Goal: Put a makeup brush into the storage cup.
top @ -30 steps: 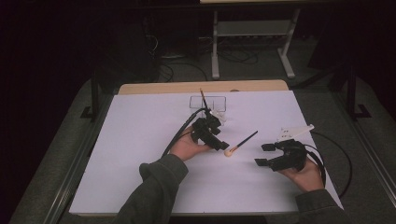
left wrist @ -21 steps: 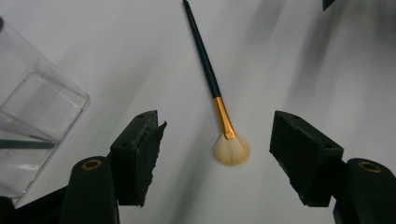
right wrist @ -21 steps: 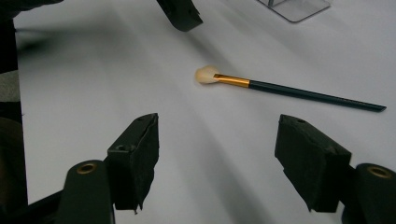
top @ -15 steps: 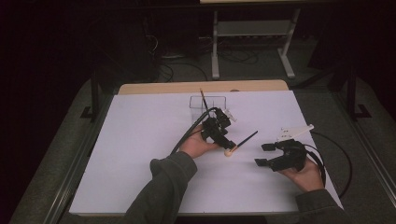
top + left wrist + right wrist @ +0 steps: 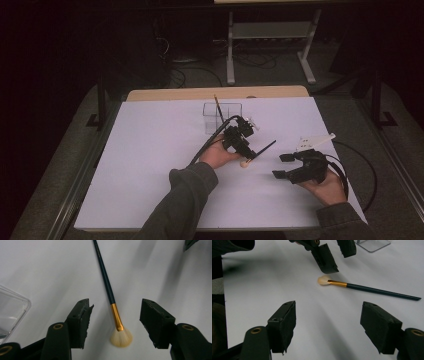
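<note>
Overhead, dim room, white table (image 5: pixel 150 165), left gripper (image 5: pixel 115 320) jaws closing astride brush (image 5: pixel 106 282), right gripper (image 5: pixel 328 322) jaws apart

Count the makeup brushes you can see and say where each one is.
2: one brush lies on the white sheet beneath the left gripper; another brush stands in the clear holder. More could be hidden.

A staged recording space, like a lab or studio, not a home. A tabletop (image 5: pixel 150 165) covered by a plain white sheet sits in a dark room with black surroundings. Behind it, loose cables (image 5: pixel 192 75) lie on the grey floor beside the legs of a pale metal stand (image 5: pixel 270 45). Dark metal frame rails (image 5: pixel 82 175) run along the tabletop's sides. A cable (image 5: pixel 367 175) trails from a hand-held device across the sheet.
</note>
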